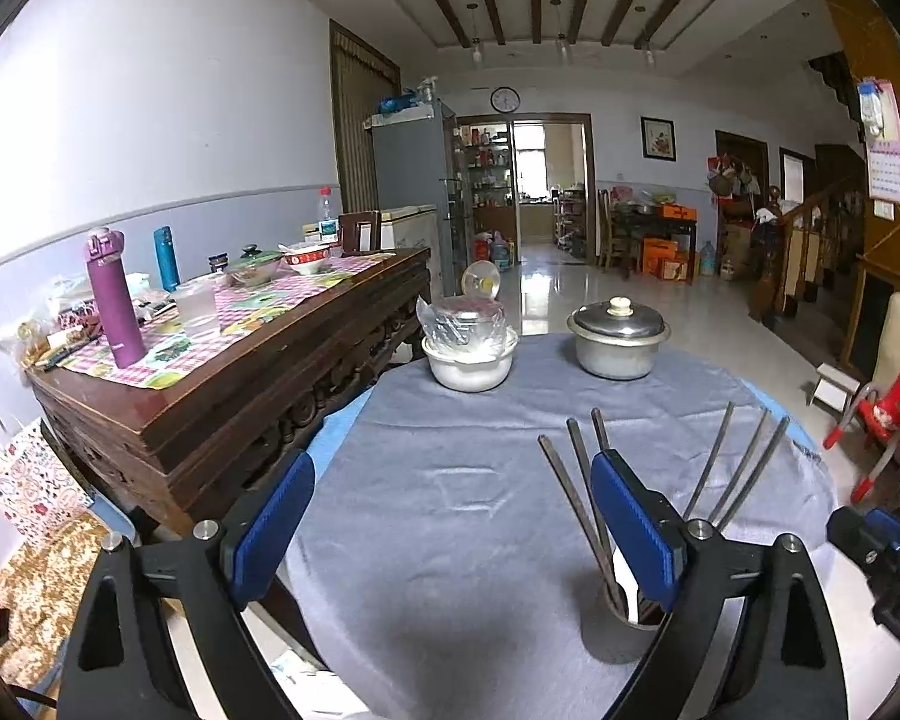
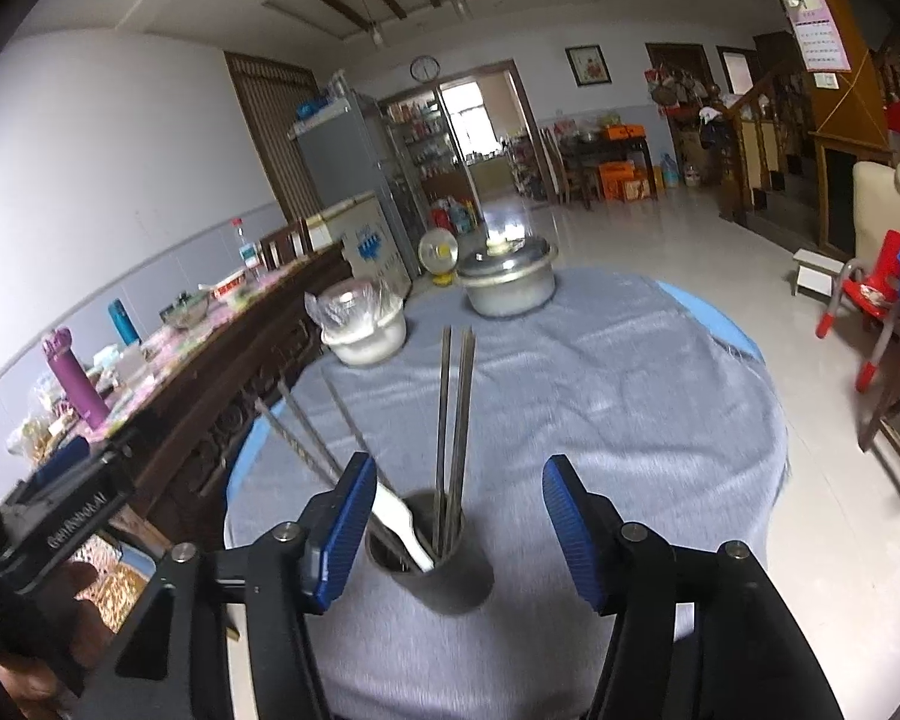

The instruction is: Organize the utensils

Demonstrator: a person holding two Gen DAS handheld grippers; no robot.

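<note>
The right wrist view looks straight down on the dark cylindrical utensil cup (image 2: 444, 558), showing its open mouth and everything in it; the left wrist view catches only the rim of that cup (image 1: 621, 612), half hidden behind its own blue-padded right finger. The left view alone shows the top of the long carved dark-wood sideboard (image 1: 282, 354), with a purple flask (image 1: 114, 300) standing on its checked runner.

The round table under a grey cloth (image 2: 600, 390) has a wide bare stretch in its middle and to the right, up to the frayed cloth edge; the sideboard sits close along its left side. At the far edge stand a lidded aluminium pot (image 2: 510, 282) and a white bowl covered with clear plastic (image 2: 363, 324), a little apart.

In the cup: several long metal chopsticks (image 2: 453, 408) — some upright, some leaning left — and a white spoon (image 2: 399, 519).

The left gripper (image 1: 450, 522) is spread wide and holds nothing. The right gripper (image 2: 453, 525) is likewise wide apart, empty, its pads flanking the cup without touching it.
</note>
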